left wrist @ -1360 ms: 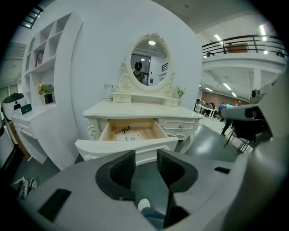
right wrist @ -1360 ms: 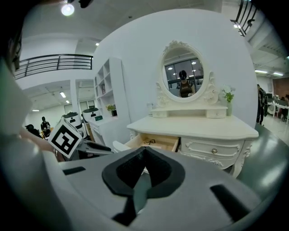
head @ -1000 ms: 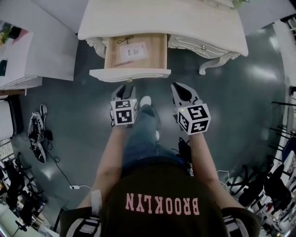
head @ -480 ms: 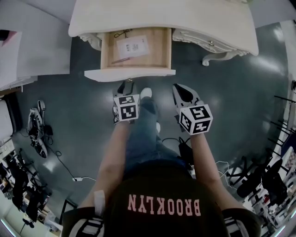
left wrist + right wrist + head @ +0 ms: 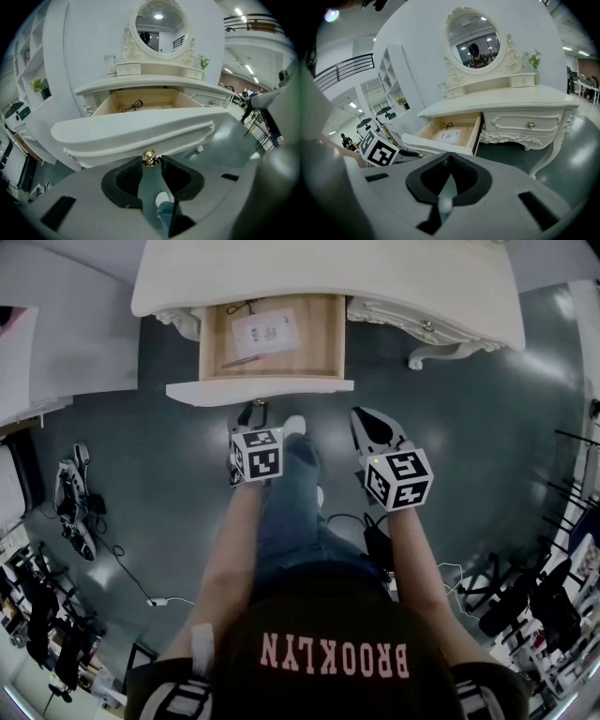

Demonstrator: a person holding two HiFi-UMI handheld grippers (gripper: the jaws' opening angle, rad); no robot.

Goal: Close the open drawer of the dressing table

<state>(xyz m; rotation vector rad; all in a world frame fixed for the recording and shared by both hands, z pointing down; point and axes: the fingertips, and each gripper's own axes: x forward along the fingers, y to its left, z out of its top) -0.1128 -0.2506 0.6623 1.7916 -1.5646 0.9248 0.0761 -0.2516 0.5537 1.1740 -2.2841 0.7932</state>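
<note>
Drawer (image 5: 260,391) wide open; closing not begun. My left hand-held gripper (image 5: 152,161) narrow, knob (image 5: 149,156) at tips. Right hand-held gripper (image 5: 450,155) closed, empty. Whole push left.

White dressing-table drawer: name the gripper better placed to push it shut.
Left. The left gripper has its open jaws right at the small brass knob on the white drawer front; the right gripper, jaws shut, hangs off to the drawer's right.

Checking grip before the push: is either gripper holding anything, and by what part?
Left gripper: jaws flank the drawer front's brass knob; clamping cannot be told. Right gripper: shut, empty.
</note>
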